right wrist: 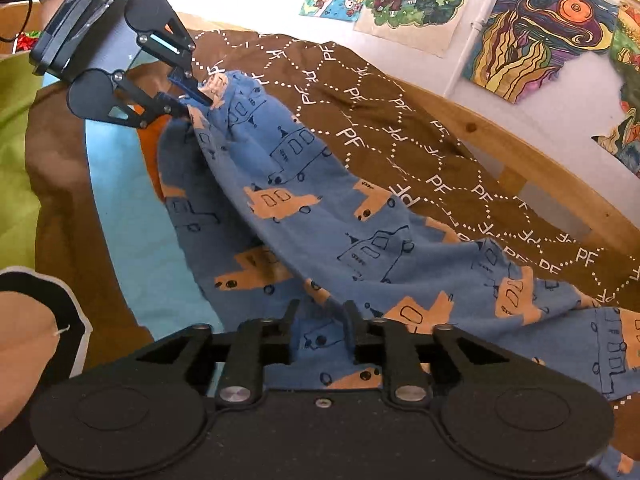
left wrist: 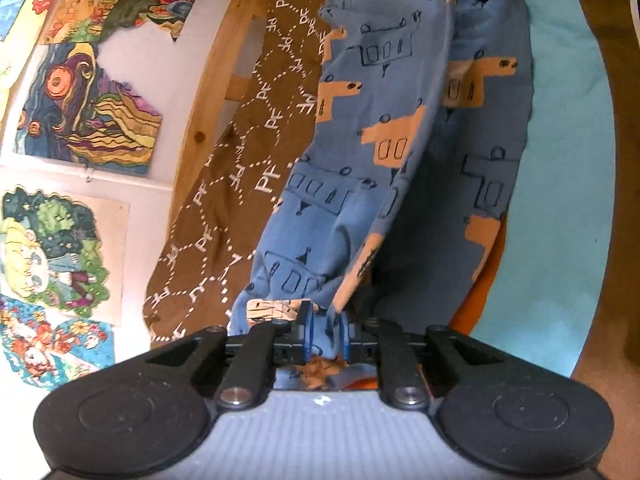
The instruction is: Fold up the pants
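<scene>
Pants [right wrist: 320, 216] soft, light, drape limp; grip hems, corners; left gripper [left wrist: 325, 330] pinching bunched edge, lower centre; right gripper [right wrist: 322, 322] parted, cloth between.

A brown cloth printed with white dotted hexagons and "PF" letters [right wrist: 400, 120] spreads ahead of the claw, beyond it a pale wooden rail [right wrist: 520, 156]. Colourful paper drawings [right wrist: 540, 36] hang on the white wall [right wrist: 560, 120] past the rail — one swirly, one a cartoon figure. A turquoise sheet [left wrist: 560, 160] lies beside the claw, a green fabric [right wrist: 16, 160] farther out.
</scene>
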A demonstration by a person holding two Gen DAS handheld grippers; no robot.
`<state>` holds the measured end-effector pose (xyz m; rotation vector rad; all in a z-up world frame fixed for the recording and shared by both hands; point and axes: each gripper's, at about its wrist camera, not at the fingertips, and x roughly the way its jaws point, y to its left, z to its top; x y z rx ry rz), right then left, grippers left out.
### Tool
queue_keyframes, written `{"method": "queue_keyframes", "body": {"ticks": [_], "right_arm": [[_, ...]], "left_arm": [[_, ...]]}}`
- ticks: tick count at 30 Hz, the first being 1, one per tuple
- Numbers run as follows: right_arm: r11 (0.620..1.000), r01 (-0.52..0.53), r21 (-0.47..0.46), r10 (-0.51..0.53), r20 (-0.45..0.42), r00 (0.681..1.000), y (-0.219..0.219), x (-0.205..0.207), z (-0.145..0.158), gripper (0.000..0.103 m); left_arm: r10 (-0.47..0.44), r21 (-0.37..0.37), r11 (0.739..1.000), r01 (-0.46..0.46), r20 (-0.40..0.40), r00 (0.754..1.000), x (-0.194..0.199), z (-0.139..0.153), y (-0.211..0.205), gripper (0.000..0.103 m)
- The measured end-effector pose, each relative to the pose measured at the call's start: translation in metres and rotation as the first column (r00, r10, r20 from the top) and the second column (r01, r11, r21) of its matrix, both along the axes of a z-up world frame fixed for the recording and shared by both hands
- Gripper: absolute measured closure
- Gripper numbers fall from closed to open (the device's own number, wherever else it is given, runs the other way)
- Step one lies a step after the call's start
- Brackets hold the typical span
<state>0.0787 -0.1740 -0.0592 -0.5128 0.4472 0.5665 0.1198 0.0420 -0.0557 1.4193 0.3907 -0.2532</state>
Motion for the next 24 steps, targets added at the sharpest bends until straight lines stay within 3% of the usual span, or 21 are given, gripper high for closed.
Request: {"method": "queue_keyframes", "body": {"ticks": [9,13,14,15,17,24], "right_arm": [[0.996,0.004,-0.092,0.003,0.074,0.997,0.004,-0.003,-0.005,0.062],[0.992,0.004,-0.122,0.004,0.069,0.998,0.007,0.005,-0.01,0.065],[0.992,0.009,-0.124,-0.001,0.063,0.998,0.008,0.007,-0.011,0.073],[0.992,0.014,-0.126,-0.007,0.058,0.998,0.008,0.01,-0.012,0.089],[0.992,0.015,-0.123,-0.01,0.044,0.999,0.007,0.012,-0.012,0.103],[0.985,-0.053,-0.165,0.059,0.03,0.998,0.011,-0.007,0.0,0.103]], "left_arm": [[0.034,0.038,0.999,-0.037,0.081,0.996,-0.006,-0.006,0.0,0.084],[0.053,0.033,0.998,-0.055,0.061,0.997,-0.004,-0.006,0.0,0.092],[0.06,0.028,0.998,-0.061,0.052,0.997,-0.003,-0.005,0.0,0.093],[0.063,0.024,0.998,-0.064,0.048,0.997,-0.003,-0.004,0.001,0.095],[0.065,0.022,0.998,-0.066,0.045,0.997,-0.003,-0.003,0.002,0.097],[0.078,0.027,0.997,-0.078,0.026,0.997,-0.007,-0.005,0.01,0.1]]}}
